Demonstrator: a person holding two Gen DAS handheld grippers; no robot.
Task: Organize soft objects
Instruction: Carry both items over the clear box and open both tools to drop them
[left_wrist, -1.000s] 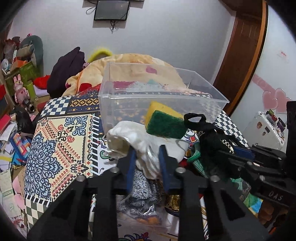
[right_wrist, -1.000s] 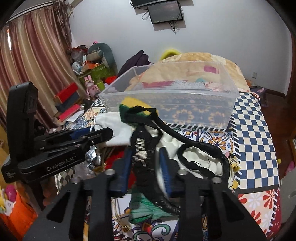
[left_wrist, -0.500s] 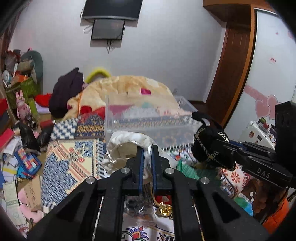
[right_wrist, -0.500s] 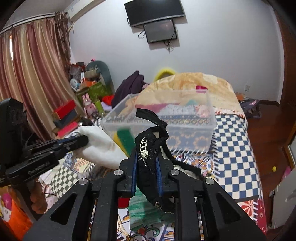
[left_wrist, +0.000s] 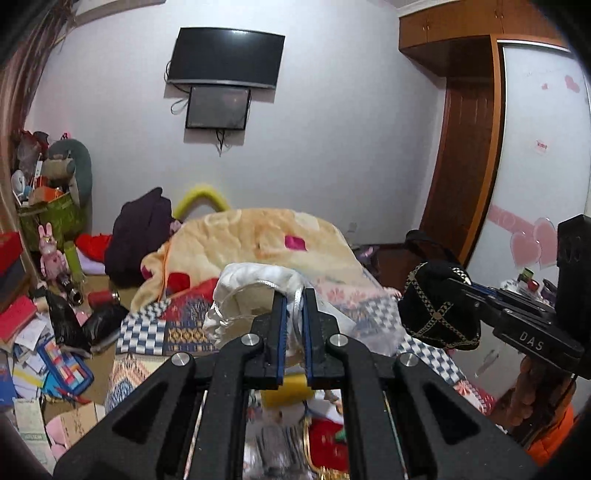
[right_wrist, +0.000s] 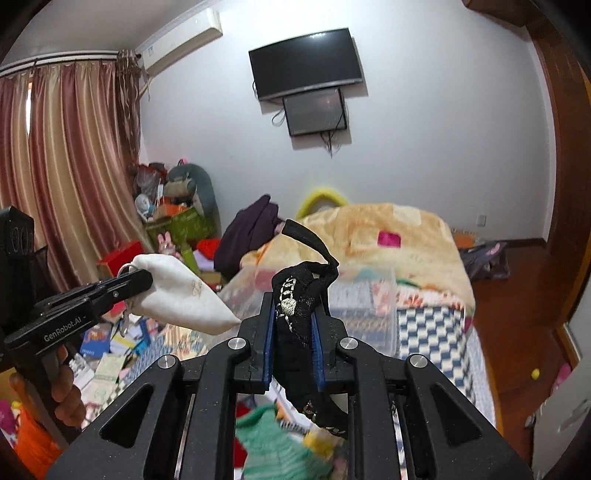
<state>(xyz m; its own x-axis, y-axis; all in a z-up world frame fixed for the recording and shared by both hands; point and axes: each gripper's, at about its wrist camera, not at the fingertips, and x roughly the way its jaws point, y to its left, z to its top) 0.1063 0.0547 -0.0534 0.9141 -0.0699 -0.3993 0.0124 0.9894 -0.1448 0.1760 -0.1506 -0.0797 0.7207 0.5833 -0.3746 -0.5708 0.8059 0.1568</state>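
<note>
Mid-carry rn. Left claw (left_wrist: 293, 295) clamped on white satin drawstring pouch (right_wrist: 181, 291), right claw (right_wrist: 293, 310) pinching black embroidered strap thing (right_wrist: 301, 299), both up in the air. Clear plastic bin (right_wrist: 369, 295) on bed ahead looks like the drop spot imo. Green knit piece (right_wrist: 273, 443), yellow sponge (left_wrist: 290, 391) etc. left below, so lots to go.

Wall-mounted television (left_wrist: 226, 57), striped curtains (right_wrist: 62, 177), wooden door (left_wrist: 461, 162), pink bunny figurine (left_wrist: 51, 251)

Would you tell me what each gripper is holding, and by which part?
The left gripper pinches the white cloth pouch at its corded rim; the right gripper clamps the bunched middle of the black gold-trimmed garment.
</note>
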